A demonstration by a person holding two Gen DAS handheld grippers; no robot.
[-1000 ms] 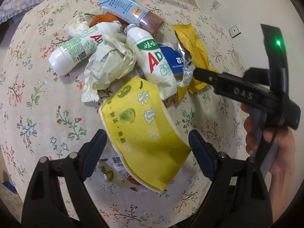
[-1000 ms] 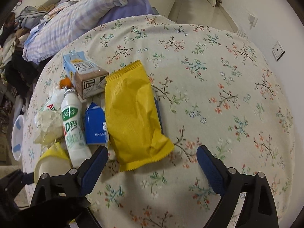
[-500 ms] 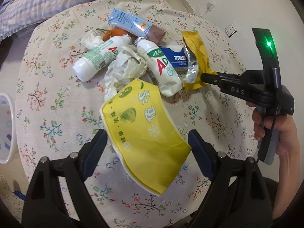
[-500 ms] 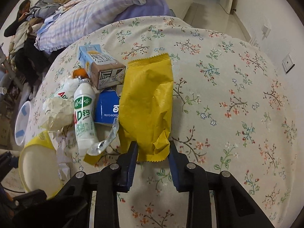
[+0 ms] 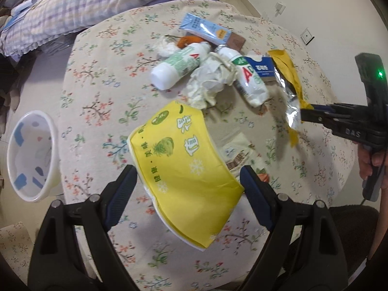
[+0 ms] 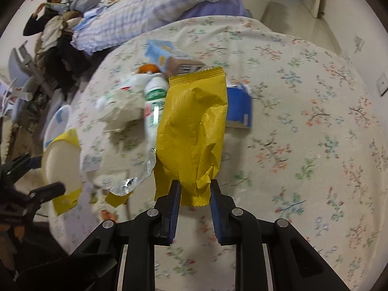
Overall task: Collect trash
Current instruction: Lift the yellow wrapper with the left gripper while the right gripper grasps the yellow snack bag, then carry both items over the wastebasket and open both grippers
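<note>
- At nine o'clock of the surface (image 5: 101, 111) a white bin (image 5: 31, 160) stood beside it.
- Our left gripper (image 5: 188, 184) was spread wide around a yellow paper cup (image 5: 184, 169), its pads against the cup's sides.
- Our right gripper (image 6: 195, 200), at three o'clock, had just closed, pinching a yellow wrapper (image 6: 194, 131) by its near end, lifted above the bottles (image 5: 179, 66).
</note>
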